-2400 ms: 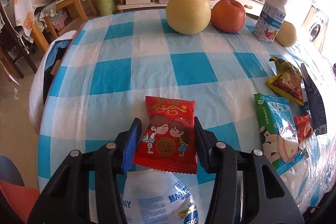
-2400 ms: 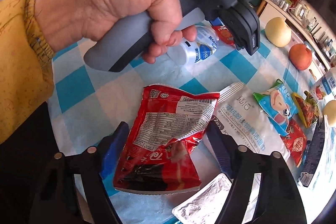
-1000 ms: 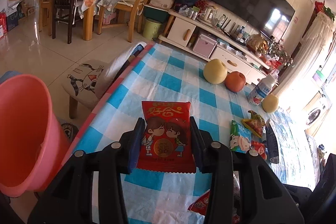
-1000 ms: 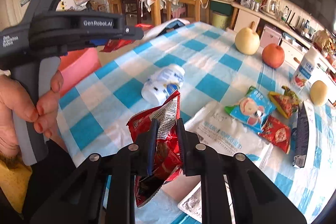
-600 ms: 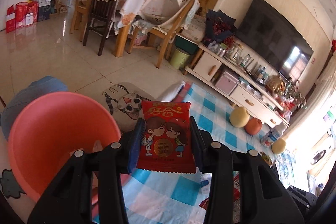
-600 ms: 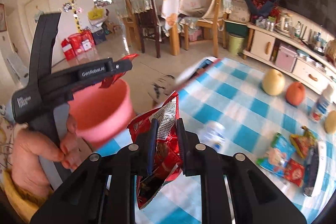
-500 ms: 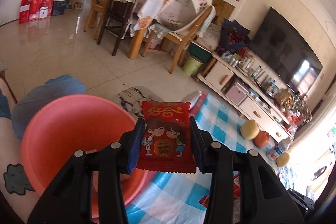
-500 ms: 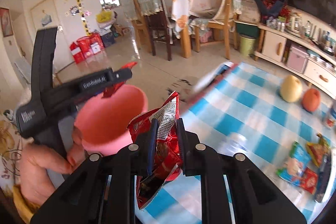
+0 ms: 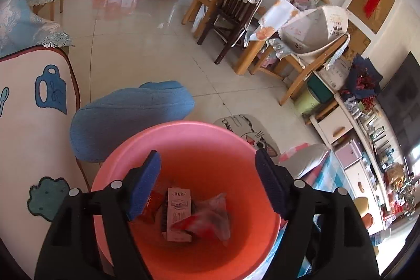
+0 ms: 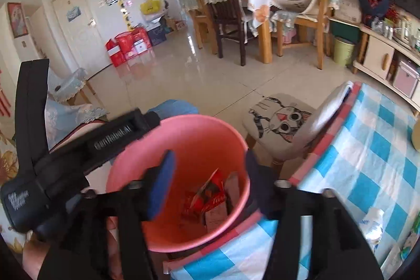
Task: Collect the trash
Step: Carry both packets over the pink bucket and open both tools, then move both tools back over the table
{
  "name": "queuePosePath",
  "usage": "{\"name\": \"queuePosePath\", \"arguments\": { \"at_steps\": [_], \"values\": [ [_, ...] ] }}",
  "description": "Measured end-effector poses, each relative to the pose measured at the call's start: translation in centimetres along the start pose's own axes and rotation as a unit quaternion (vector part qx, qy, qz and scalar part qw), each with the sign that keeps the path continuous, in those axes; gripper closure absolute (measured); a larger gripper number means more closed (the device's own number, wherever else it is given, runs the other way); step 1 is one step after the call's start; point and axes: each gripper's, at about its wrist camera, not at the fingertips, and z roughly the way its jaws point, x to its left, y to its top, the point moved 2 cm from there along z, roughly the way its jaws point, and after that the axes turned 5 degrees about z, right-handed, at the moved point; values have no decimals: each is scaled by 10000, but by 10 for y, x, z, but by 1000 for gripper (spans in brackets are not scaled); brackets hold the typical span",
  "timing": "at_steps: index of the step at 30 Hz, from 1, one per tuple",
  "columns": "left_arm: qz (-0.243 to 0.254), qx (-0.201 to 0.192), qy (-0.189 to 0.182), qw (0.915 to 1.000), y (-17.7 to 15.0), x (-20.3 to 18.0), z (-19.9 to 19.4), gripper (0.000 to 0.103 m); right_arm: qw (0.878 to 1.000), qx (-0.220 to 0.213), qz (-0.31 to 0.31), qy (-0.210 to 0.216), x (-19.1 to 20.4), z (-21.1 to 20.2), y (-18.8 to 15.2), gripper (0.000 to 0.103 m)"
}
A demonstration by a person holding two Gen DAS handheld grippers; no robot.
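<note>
A pink plastic bucket (image 9: pixel 236 148) stands on the floor beside the table and holds several wrappers (image 9: pixel 199 219). My left gripper (image 9: pixel 207 185) is open and empty, right above the bucket's mouth. In the right wrist view the same bucket (image 10: pixel 207 133) sits below my right gripper (image 10: pixel 207 183), which is open and empty. Red wrappers (image 10: pixel 207 196) lie at the bucket's bottom. The left gripper's black body (image 10: pixel 78 148) reaches in from the left over the bucket's rim.
The blue-checked table (image 10: pixel 367 175) is to the right, with a white bottle (image 10: pixel 372 227) lying on it. A stool with a cat cushion (image 10: pixel 281 120) stands behind the bucket. A blue cushion (image 9: pixel 131 117) lies on the floor. Wooden chairs (image 9: pixel 236 17) stand farther back.
Both grippers swung from the table to above the pink bucket and opened. The red cartoon wrapper left the left gripper and the red snack bag left the right one; both lie in the bucket.
</note>
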Motion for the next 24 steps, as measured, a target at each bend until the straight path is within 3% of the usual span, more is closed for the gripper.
{"name": "queuePosePath", "arguments": {
  "at_steps": [4, 8, 16, 19, 24],
  "values": [
    [35, -442, -69, 9990, -4, -11, -11, 20, 9986, -176, -89, -485, -21, -31, -15, 22],
    [155, -853, -416, 9954, -11, -32, -19, 13, 9950, -273, -130, -954, -43, -66, -32, 13],
    [777, -1326, -1154, 9814, -31, -84, -36, 7, 9826, -308, -253, -1812, -87, -121, -66, 10],
    [1104, -1283, -1484, 9743, -42, -105, -41, 7, 9779, -453, -236, -2030, -98, -141, -77, 8],
    [1633, -1286, -1631, 9645, -61, -138, -54, 7, 9710, -608, -169, -2304, -121, -163, -94, 7]
  ]
}}
